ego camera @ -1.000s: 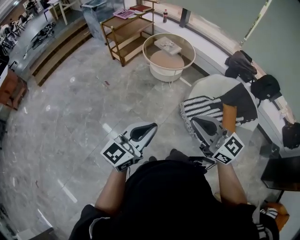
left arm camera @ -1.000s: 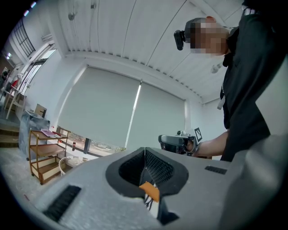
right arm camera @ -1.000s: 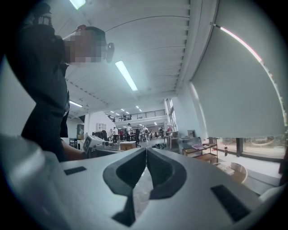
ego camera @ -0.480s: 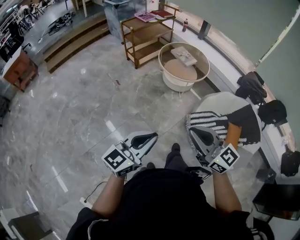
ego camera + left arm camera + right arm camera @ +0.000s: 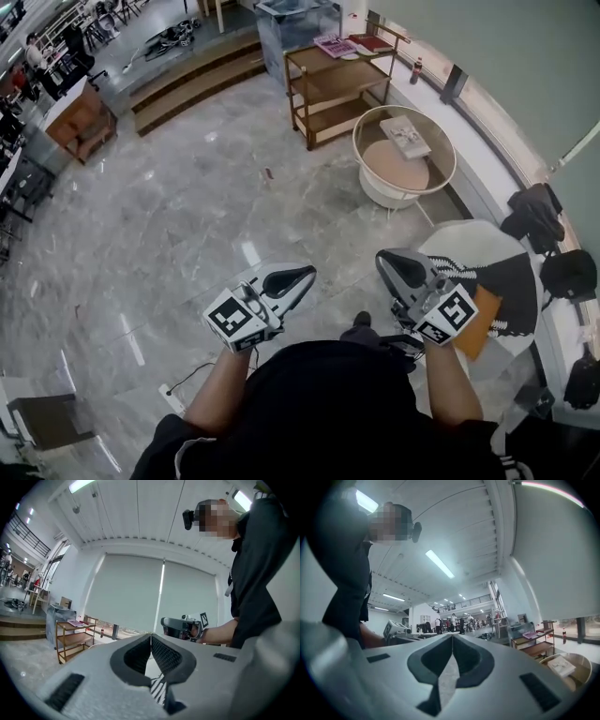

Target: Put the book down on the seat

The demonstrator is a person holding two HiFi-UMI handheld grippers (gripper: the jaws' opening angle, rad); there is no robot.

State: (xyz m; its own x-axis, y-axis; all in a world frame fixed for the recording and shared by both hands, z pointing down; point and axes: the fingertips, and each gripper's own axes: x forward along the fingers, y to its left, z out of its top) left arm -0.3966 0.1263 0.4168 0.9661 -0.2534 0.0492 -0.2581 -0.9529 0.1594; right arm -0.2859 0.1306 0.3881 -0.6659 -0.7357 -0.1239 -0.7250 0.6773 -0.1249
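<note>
An orange book (image 5: 484, 322) lies flat on the round white seat (image 5: 469, 242), beside a black and striped cloth (image 5: 511, 286). My right gripper (image 5: 387, 262) is held just left of the seat, apart from the book, its jaws shut with nothing in them. My left gripper (image 5: 298, 275) hangs over the marble floor further left, also shut and empty. In the left gripper view the jaws (image 5: 151, 637) meet at the tip, with the right gripper (image 5: 180, 626) beyond them. In the right gripper view the shut jaws (image 5: 452, 637) point towards the far hall.
A round glass-topped table (image 5: 405, 150) with a magazine stands beyond the seat, and a wooden shelf unit (image 5: 339, 80) behind that. Dark bags (image 5: 534, 212) sit on the window ledge at right. Steps (image 5: 192, 70) rise at the far side. A cable and plug strip (image 5: 173, 398) lie by my feet.
The head view has swung, so seat, table and shelf slid right and down in the picture. Both grippers stayed shut and kept their places before the body.
</note>
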